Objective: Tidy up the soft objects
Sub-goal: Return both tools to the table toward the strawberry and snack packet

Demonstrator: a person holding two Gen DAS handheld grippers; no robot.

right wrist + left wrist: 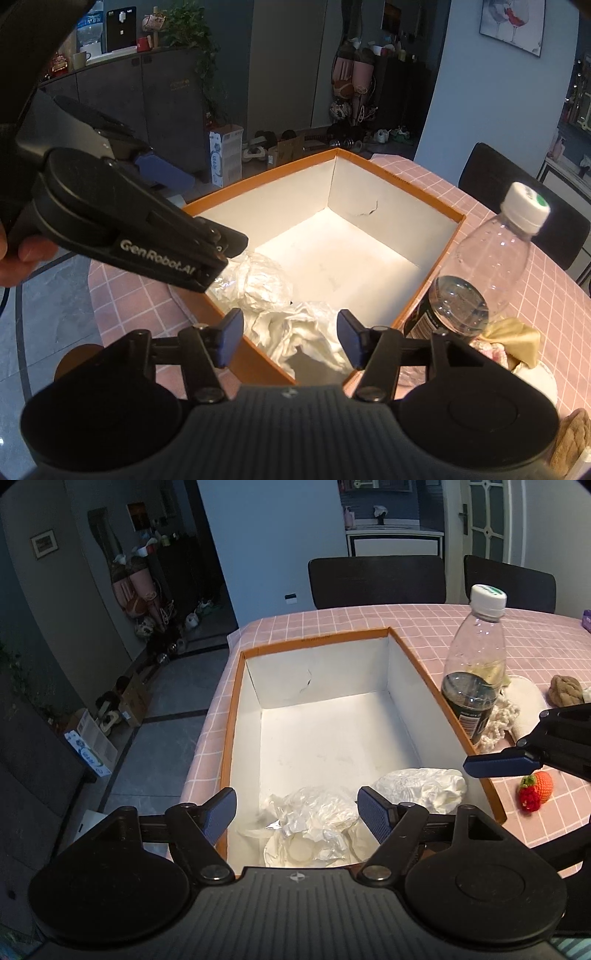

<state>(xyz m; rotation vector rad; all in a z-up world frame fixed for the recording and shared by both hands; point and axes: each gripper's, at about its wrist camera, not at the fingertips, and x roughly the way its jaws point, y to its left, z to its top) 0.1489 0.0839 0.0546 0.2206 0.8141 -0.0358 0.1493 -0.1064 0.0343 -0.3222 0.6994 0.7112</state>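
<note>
Two soft white bundles lay in the near end of the orange-rimmed cardboard box (pixel 413 657) on the pink-checked desk (pixel 332 624): a crinkled clear plastic bag (pixel 314 812) holding pale round pads, and just beside it a crumpled white cloth (pixel 424 782). The left gripper (pixel 297 812) hung above the bag, jaws wide apart and empty. The right gripper (pixel 291 338) hovered over the cloth, jaws about half open, gripping nothing. A crocheted strawberry (pixel 535 788) sat outside the box, near a plastic bottle (pixel 474 675).

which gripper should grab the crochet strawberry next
Right, probably. The strawberry lies outside the box, next to the right gripper, whose jaws are open and empty. The left gripper hangs over the box.
</note>
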